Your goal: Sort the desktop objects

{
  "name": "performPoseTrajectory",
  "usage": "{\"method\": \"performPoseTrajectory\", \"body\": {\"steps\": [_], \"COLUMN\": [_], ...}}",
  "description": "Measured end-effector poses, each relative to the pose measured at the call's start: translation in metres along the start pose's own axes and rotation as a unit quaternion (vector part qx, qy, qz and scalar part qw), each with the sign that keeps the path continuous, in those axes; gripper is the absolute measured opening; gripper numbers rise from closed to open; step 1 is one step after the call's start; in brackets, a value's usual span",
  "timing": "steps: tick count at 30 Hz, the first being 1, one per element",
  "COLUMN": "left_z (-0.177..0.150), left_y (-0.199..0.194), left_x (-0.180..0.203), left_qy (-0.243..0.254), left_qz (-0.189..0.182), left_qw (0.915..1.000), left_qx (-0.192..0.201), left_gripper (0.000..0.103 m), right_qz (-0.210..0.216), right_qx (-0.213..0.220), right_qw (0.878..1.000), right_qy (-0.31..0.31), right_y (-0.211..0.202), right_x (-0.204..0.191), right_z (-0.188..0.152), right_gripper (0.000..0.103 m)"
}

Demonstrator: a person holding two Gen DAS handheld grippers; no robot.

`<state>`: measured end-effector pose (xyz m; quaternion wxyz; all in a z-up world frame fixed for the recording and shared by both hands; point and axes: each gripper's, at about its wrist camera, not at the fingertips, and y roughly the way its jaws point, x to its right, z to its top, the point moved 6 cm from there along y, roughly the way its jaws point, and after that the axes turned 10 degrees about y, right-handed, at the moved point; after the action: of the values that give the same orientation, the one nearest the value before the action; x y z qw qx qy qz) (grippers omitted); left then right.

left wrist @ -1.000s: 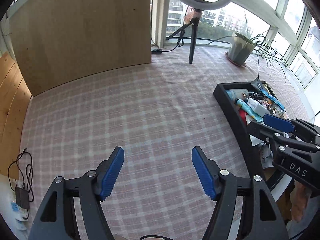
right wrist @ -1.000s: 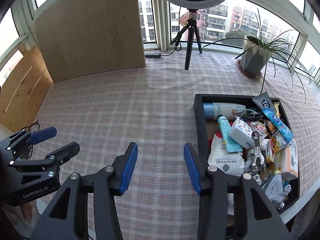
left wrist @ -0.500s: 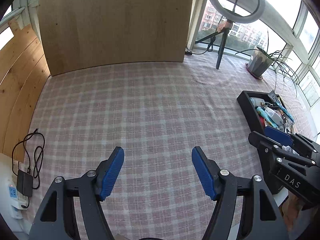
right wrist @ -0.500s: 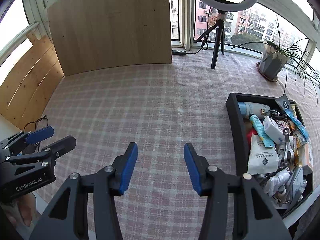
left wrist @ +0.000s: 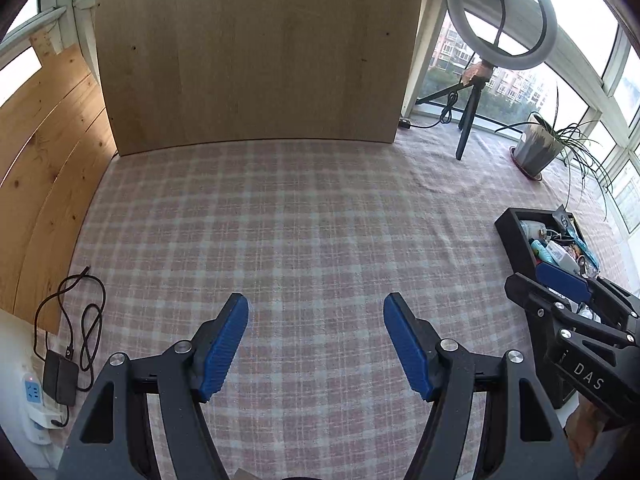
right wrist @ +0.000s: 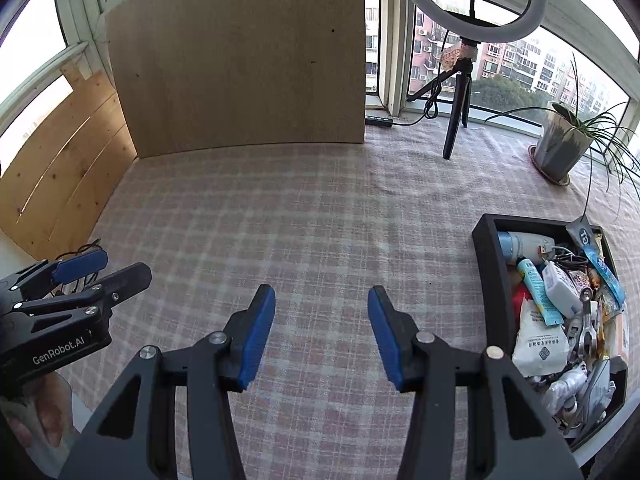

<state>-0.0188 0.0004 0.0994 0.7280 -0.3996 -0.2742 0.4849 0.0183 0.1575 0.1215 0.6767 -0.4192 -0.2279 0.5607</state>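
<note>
Grippers both stand wide apart and hold nothing: the left gripper [left wrist: 316,344] fills the lower middle of its own view, the right gripper [right wrist: 321,330] likewise, each over the pink checked tablecloth [right wrist: 304,216]. At the lower right of the right wrist view sits the black tray [right wrist: 493,292], crowded with a blue-capped tube [right wrist: 536,292], a white packet [right wrist: 540,342] and other small items.
</note>
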Motion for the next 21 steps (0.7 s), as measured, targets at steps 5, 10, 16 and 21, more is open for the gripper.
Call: {"method": "performPoseTrajectory", "body": {"steps": [5, 10, 16, 21], "left_z": [0.007, 0.016, 0.011, -0.015], "left_y": [0.009, 0.021, 0.049, 0.082], "left_x": [-0.006, -0.012, -0.022, -0.041], "left_qy": [0.004, 0.013, 0.015, -0.003], "left_qz": [0.005, 0.008, 0.026, 0.026], "left_qw": [1.0, 0.9999, 0.9995, 0.999], "left_qx": [0.003, 0.004, -0.005, -0.035], "left_gripper": [0.068, 0.068, 0.068, 0.068], "right_qz": [-0.003, -0.005, 0.001, -0.012], "right_qx": [-0.005, -0.015, -0.031, -0.042], "right_qw": [1.0, 1.0, 0.999, 0.999], "right_qy": [0.0, 0.006, 0.022, 0.024], "right_y": [0.014, 0.031, 0.056, 0.081], "right_x": [0.0, 0.0, 0.003, 0.007], "right_z": [0.004, 0.008, 0.0, -0.017], "right_gripper": [0.048, 0.048, 0.048, 0.049]}}
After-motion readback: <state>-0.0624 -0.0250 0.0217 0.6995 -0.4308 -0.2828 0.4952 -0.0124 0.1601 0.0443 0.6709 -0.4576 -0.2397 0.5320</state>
